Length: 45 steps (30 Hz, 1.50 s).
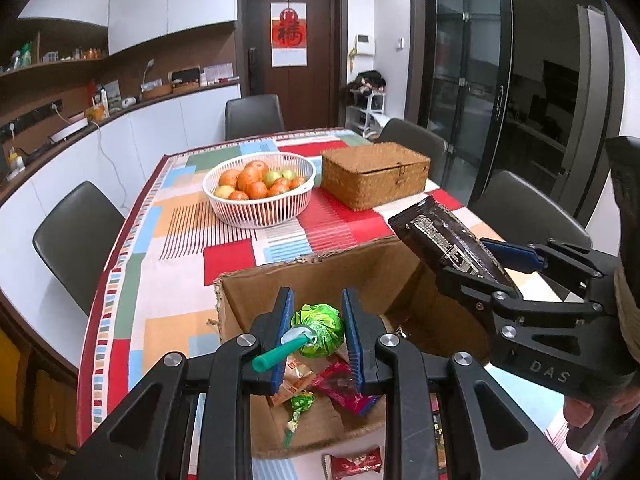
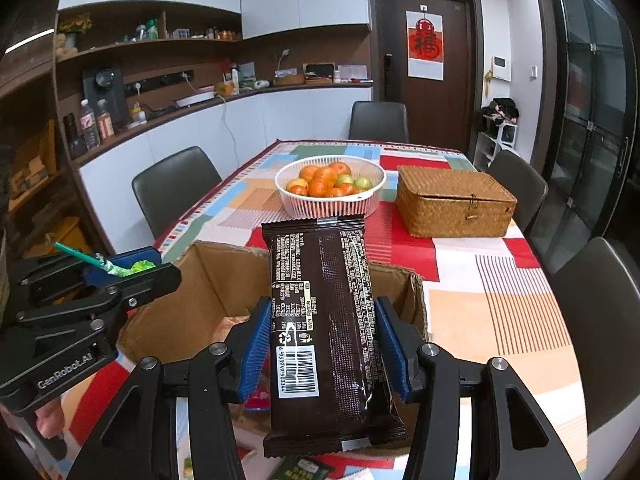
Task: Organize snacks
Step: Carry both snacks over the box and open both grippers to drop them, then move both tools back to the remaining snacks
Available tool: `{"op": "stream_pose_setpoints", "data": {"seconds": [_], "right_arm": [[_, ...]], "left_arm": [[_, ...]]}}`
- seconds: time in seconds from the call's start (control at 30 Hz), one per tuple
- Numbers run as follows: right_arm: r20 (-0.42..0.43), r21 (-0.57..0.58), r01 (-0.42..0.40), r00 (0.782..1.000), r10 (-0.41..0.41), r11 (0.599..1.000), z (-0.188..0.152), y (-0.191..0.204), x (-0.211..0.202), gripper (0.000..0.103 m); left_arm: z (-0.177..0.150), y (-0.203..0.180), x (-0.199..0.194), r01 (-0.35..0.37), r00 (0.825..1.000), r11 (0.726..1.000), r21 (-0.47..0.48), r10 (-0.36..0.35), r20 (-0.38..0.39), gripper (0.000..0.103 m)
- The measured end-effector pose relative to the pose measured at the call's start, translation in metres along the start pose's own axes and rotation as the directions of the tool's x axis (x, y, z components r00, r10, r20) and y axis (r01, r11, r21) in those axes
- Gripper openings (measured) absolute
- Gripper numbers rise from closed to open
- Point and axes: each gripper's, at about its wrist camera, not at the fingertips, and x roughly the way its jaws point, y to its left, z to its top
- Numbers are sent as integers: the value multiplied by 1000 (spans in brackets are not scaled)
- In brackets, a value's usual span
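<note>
Green lollipop (image 1: 320,330) pinched between left gripper (image 1: 318,336) pads over open cardboard box (image 1: 256,284), loose snack packs (image 1: 332,384) on box floor below, dark brown snack pack (image 2: 328,320) clamped upright in right gripper (image 2: 320,348) over box, fruit basket (image 2: 330,190) and wicker box (image 2: 454,200) beyond both grippers on patchwork tablecloth (image 2: 500,300).

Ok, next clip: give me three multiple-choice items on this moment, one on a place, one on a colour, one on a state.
1. Where is the wicker box relative to the fruit basket?
A. Right of it
B. Inside it
C. Left of it

2. What colour is the packet in the right tongs?
A. Yellow
B. Dark brown
C. White

3. What are the left tongs doing?
A. Open, holding nothing
B. Gripping the wicker box
C. Gripping a green lollipop

Answers: 1 A, the right wrist view shows it to the basket's right. 2 B, the wrapper is dark brown. 3 C, the pads squeeze it above the cardboard box.
</note>
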Motion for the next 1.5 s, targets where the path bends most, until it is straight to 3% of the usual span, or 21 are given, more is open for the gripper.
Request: {"op": "stream_pose_setpoints", "data": {"seconds": [0.1,0.17,0.2,0.27,0.63,0.93,1.2,1.5], "right_arm": [[-13,-6,3,1000,-3,1000,1,0,7,51],[-14,-12,2,1000,-2,1000,1,2,8,52],[-11,-17,2,1000,-2,1000,1,3,9,53],[-5,-12,21,1000,-21,1000,0,2,8,65],[113,13,57,992,-58,998,-19,11,-47,65],[117,18,66,991,-68,998,-48,16,-79,65],[95,20,133,986,-135,991,-76,12,-94,68],[-35,-29,202,979,-203,979,-116,5,-84,68]], "left_arm": [[2,-2,8,-3,1000,1000,11,3,-26,26],[3,-4,9,-45,999,999,19,46,-25,47],[1,-5,6,-72,997,997,17,72,-8,64],[-1,-4,-1,-79,997,997,10,79,12,65],[-21,-13,-60,-96,992,995,5,95,86,65],[-55,-23,-104,-154,979,988,-27,156,128,69],[-91,-29,-105,-137,989,986,-98,141,42,72],[-135,-37,-77,-158,983,984,-77,149,-111,72]]}}
